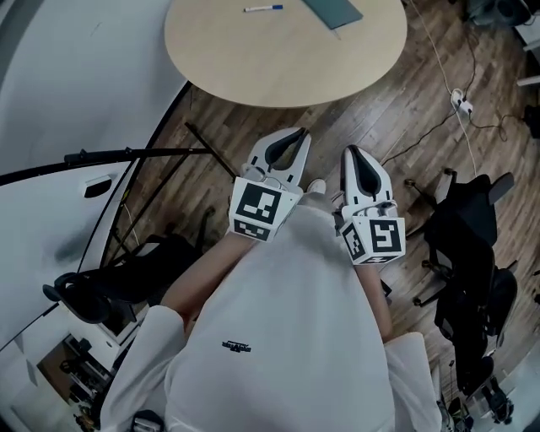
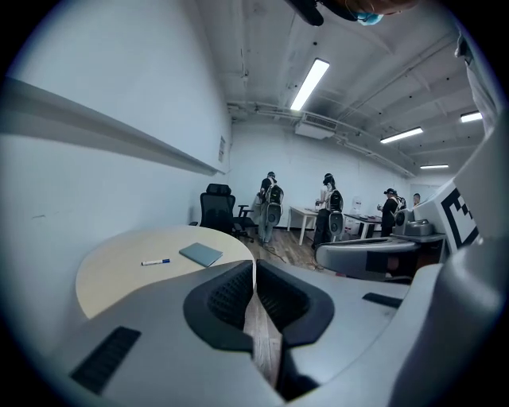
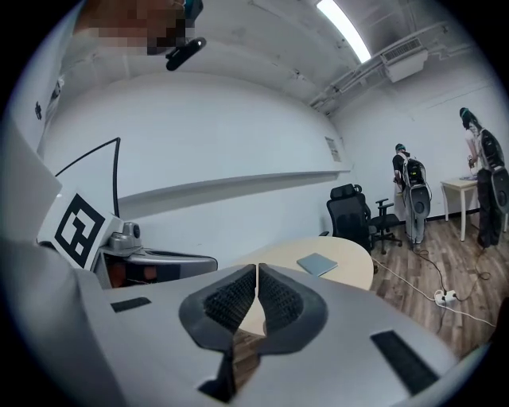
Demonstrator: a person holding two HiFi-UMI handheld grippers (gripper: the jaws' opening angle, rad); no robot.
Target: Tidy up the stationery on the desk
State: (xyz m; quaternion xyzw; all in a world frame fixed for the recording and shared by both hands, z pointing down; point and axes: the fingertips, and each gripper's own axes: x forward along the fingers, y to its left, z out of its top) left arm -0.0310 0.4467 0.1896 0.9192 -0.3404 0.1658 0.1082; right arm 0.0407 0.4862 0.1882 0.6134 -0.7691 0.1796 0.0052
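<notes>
Head view, with both gripper views. We hold the left tool (image 1: 291,139) and the right tool (image 1: 354,160) side by side in front of our body, over the wooden floor (image 1: 422,110) and short of the round desk (image 1: 287,67). The jaws of each tool are pressed together with nothing between them. A white pen with a blue end (image 1: 263,8) and a grey notebook (image 1: 333,10) lie near each other on the desk, well apart from both tools.
</notes>
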